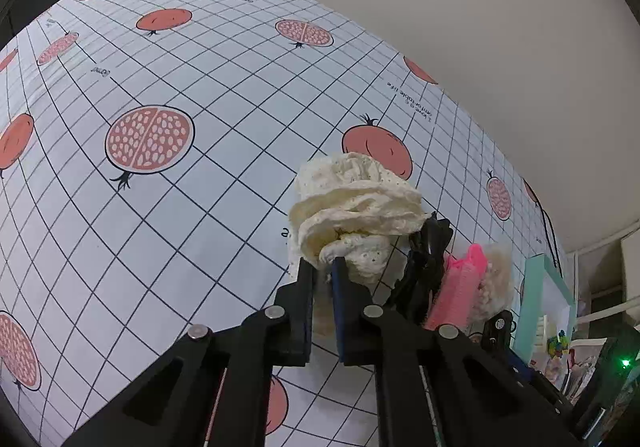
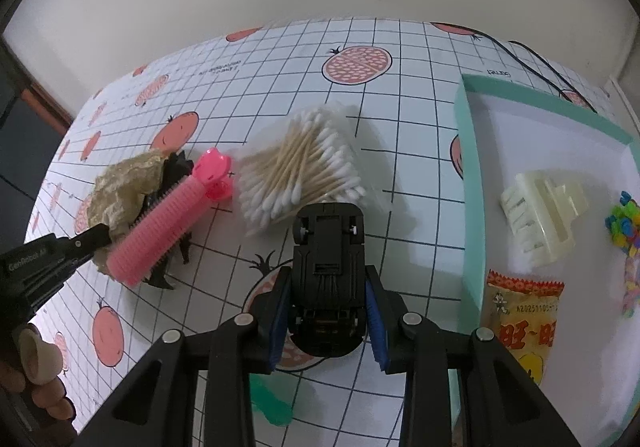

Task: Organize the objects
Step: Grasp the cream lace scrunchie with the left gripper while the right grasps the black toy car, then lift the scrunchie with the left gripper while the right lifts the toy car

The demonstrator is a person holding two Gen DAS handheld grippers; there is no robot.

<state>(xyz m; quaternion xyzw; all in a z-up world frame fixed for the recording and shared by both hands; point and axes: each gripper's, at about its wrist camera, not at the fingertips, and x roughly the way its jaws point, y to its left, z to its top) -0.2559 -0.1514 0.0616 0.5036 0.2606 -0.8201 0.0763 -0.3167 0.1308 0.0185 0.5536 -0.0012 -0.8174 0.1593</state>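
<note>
My left gripper (image 1: 324, 271) is shut on a cream lace scrunchie (image 1: 352, 199), whose bunched fabric bulges above the fingertips. Right beside it lie a black claw clip (image 1: 428, 247) and a pink hair roller (image 1: 456, 295). The right wrist view shows the same scrunchie (image 2: 120, 187) at the left, with the left gripper (image 2: 92, 239) on it. My right gripper (image 2: 327, 279) is shut on a black toy car (image 2: 328, 247), underside towards the camera, blue pads pressing both its sides. The pink roller (image 2: 160, 227) rests across the black clip (image 2: 174, 167).
A clear bag of cotton swabs (image 2: 308, 171) lies just beyond the car. A teal tray (image 2: 470, 207) at the right holds a cream claw clip (image 2: 540, 215), a snack packet (image 2: 524, 327) and coloured beads (image 2: 624, 223). Something green (image 2: 272, 403) lies under my right gripper. A hand (image 2: 40, 379) shows bottom left.
</note>
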